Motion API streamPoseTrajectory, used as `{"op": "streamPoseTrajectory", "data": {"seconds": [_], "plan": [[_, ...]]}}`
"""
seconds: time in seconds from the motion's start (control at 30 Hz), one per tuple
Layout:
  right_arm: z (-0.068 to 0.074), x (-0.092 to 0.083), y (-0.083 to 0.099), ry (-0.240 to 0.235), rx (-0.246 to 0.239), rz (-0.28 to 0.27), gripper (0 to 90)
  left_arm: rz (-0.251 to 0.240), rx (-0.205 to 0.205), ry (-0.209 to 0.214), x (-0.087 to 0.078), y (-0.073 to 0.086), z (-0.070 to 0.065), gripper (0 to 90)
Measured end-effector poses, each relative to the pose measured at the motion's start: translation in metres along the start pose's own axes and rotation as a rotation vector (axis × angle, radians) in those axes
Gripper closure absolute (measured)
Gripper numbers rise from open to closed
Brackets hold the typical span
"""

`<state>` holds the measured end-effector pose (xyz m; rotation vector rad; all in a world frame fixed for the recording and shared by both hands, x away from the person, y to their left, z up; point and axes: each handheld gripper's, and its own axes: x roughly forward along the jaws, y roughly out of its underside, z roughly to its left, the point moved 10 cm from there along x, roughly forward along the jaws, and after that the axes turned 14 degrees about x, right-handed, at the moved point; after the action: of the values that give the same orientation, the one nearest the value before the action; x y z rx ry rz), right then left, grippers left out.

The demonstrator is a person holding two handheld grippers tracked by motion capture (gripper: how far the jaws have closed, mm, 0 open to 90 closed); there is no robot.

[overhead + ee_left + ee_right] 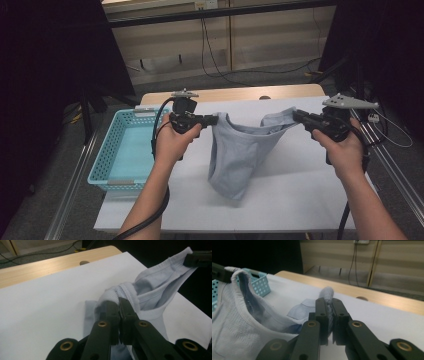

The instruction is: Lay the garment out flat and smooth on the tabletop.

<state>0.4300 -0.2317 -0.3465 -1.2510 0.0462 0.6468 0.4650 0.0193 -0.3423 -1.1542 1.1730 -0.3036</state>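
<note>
White-covered table (300, 200), basket (125, 145), garment (240, 155)

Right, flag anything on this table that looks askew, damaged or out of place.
Nothing stands out. The light grey shirt hangs by its shoulders between the left gripper and the right gripper, its hem bunched on the white table cover. The turquoise basket sits squarely beside it.

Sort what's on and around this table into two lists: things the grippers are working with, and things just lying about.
In the job:
- pale blue garment, held up off the white table cover
- left gripper, shut on its edge
- right gripper, shut on the other edge

Lying about:
- turquoise basket, at the left
- cables on the floor
</note>
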Motion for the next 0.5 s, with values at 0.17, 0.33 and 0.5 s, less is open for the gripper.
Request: {"op": "streamPoseTrajectory", "data": {"seconds": [0.17, 0.33, 0.5], "plan": [[0.000, -0.001, 0.002, 0.000, -0.005, 0.018, 85.4, -0.005, 0.008, -0.007, 0.001, -0.002, -0.001, 87.8], [-0.008, 0.011, 0.023, 0.012, 0.011, 0.062, 85.0, 0.001, -0.001, -0.007, 0.002, 0.004, 0.001, 87.8], [-0.010, 0.018, 0.029, 0.010, 0.024, 0.077, 84.7, 0.015, -0.002, -0.015, 0.000, 0.007, 0.009, 87.8]]}}
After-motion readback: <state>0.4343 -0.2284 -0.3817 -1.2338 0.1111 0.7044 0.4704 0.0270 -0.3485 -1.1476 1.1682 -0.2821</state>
